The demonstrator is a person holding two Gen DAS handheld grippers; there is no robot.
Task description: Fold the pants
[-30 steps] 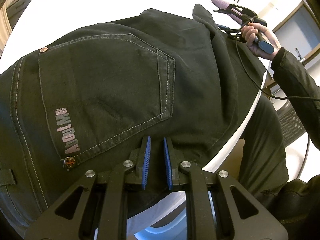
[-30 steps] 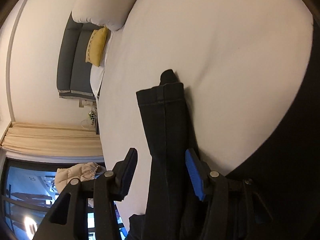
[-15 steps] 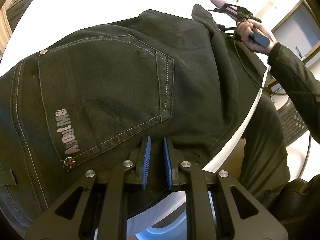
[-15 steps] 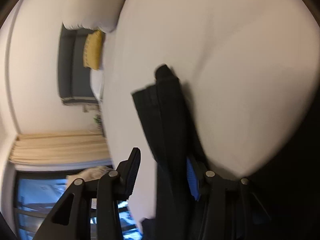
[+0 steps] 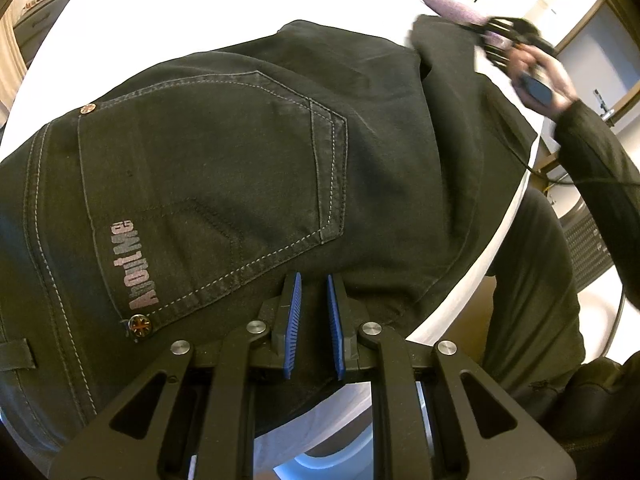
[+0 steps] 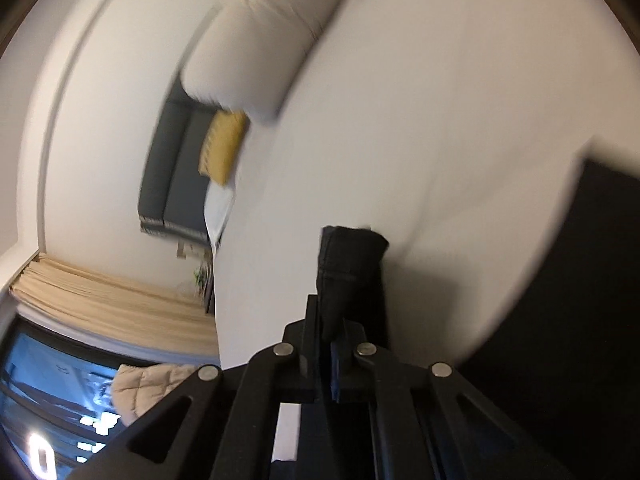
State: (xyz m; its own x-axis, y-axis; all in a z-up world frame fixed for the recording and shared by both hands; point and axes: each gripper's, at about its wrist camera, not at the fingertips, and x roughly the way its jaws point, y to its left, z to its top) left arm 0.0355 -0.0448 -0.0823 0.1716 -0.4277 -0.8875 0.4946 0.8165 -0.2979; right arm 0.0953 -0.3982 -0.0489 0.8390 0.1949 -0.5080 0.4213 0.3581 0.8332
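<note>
A: Which step is in hand?

B: The fold of the leg, it seems. The right tongs (image 6: 326,344) are closed on the hem (image 6: 348,256) at lower centre and lifted above the white bed (image 6: 440,100).

A: And the left tongs (image 5: 313,320)?

B: Nearly closed, a narrow gap remaining, low over the pants (image 5: 240,152) near the back pocket (image 5: 208,184); whether they pinch cloth cannot be told. Next, the hem probably must be carried toward the waist.

Bright, sharp left wrist view; dimmer, motion-blurred right; fisheye bending at edges.
</note>
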